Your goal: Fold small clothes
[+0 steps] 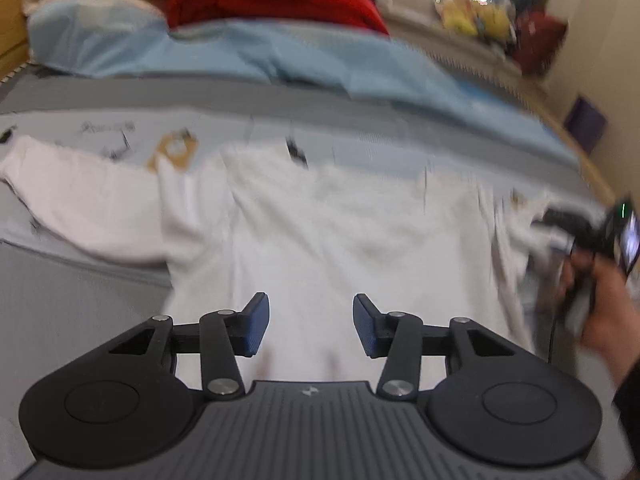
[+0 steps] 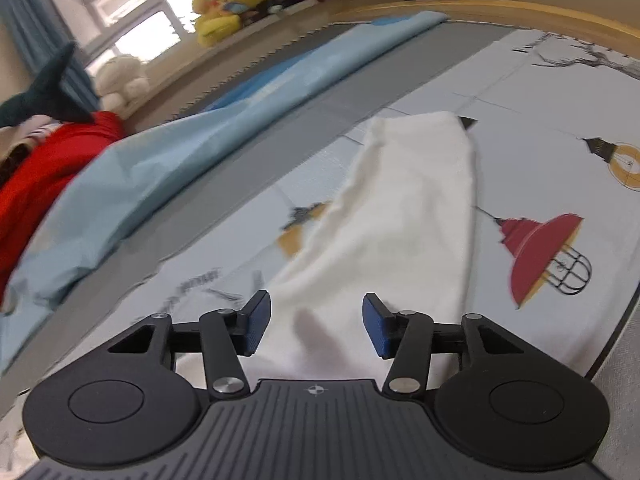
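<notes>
Your left gripper and right gripper both gape wide, empty, over the soft white garment spread flat near the bed edge.

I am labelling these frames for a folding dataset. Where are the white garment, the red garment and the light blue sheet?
white garment [image 1: 320, 232]: left wrist view, middle of its body.
red garment [image 1: 272, 0]: left wrist view, its centre.
light blue sheet [image 2: 160, 160]: right wrist view, a crumpled fold.
</notes>
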`<state>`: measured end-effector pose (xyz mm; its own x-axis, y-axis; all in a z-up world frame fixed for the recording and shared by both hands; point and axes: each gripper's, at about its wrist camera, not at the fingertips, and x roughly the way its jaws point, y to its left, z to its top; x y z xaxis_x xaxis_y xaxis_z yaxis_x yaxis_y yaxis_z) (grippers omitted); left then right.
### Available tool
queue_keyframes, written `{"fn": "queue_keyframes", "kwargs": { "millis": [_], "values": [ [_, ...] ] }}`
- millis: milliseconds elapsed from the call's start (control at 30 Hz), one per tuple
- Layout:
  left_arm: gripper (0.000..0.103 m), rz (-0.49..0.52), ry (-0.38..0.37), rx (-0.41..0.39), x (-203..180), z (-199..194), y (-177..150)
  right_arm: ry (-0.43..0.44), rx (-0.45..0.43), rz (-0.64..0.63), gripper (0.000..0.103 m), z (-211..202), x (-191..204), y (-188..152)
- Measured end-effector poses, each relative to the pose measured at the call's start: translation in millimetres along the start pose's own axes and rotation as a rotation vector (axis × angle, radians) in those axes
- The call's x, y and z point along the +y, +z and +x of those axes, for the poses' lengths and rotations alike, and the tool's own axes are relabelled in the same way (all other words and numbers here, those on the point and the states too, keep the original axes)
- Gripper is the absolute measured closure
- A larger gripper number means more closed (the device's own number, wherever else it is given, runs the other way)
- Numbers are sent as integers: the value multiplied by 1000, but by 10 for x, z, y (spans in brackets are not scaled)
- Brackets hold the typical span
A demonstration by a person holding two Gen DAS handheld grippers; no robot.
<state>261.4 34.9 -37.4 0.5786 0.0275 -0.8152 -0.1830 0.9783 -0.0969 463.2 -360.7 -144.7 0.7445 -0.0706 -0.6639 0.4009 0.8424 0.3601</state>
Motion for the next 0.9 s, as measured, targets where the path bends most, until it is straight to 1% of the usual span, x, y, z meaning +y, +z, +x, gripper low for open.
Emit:
{"fn": "queue_keyframes", "kwargs": {
  "millis": [33,67,100,167,233,267,300,333,367,433,500,533,633,700,733,767,800,833,867,900],
  "values": [
    [52,19,10,22,-38,68,4,-57,-21,18,50,-15,-53,9],
    [53,30,15,20,-81,113,23,-119,-42,38,50,-15,-107,12],
    [53,33,15,0,-74,118,66,-163,-62,49,50,-29,-146,13],
    [53,48,30,-51,-74,91,161,-246,-80,25,50,-29,-162,11],
    [53,49,46,-81,-4,74,254,-262,-93,13,50,-24,-179,-4],
    [53,44,50,-86,31,85,286,-253,-95,12,50,-33,-195,-22],
    [53,36,51,-83,61,104,317,-238,-95,-2,61,-25,-196,-34],
    [53,29,50,-77,81,108,325,-206,-94,-22,75,-26,-199,-42],
    [53,27,49,-76,95,115,336,-158,-75,-27,101,-3,-216,-34],
    [53,34,53,-86,104,98,360,-105,-72,1,102,-68,-273,14],
    [53,34,53,-104,118,63,390,-69,-123,28,102,-253,-363,123],
    [53,32,53,-112,130,69,409,-64,-148,32,102,-347,-404,184],
    [53,15,52,-125,176,31,457,-100,-222,9,102,-685,-614,369],
    [53,0,51,-128,193,10,483,-149,-253,15,102,-899,-896,471],
    [53,-6,47,-129,199,-2,490,-176,-253,29,102,-972,-1067,505],
    [53,-9,45,-131,196,-15,494,-204,-241,50,102,-1012,-1235,522],
    [53,-9,42,-132,190,-28,492,-239,-208,77,102,-1020,-1426,526],
    [53,-6,40,-133,182,-34,486,-275,-145,112,102,-994,-1633,513],
    [53,0,38,-132,170,-40,475,-311,-92,144,99,-965,-1785,488],
    [53,8,35,-129,157,-39,461,-364,-67,184,98,-973,-1924,449]
  ]
}}
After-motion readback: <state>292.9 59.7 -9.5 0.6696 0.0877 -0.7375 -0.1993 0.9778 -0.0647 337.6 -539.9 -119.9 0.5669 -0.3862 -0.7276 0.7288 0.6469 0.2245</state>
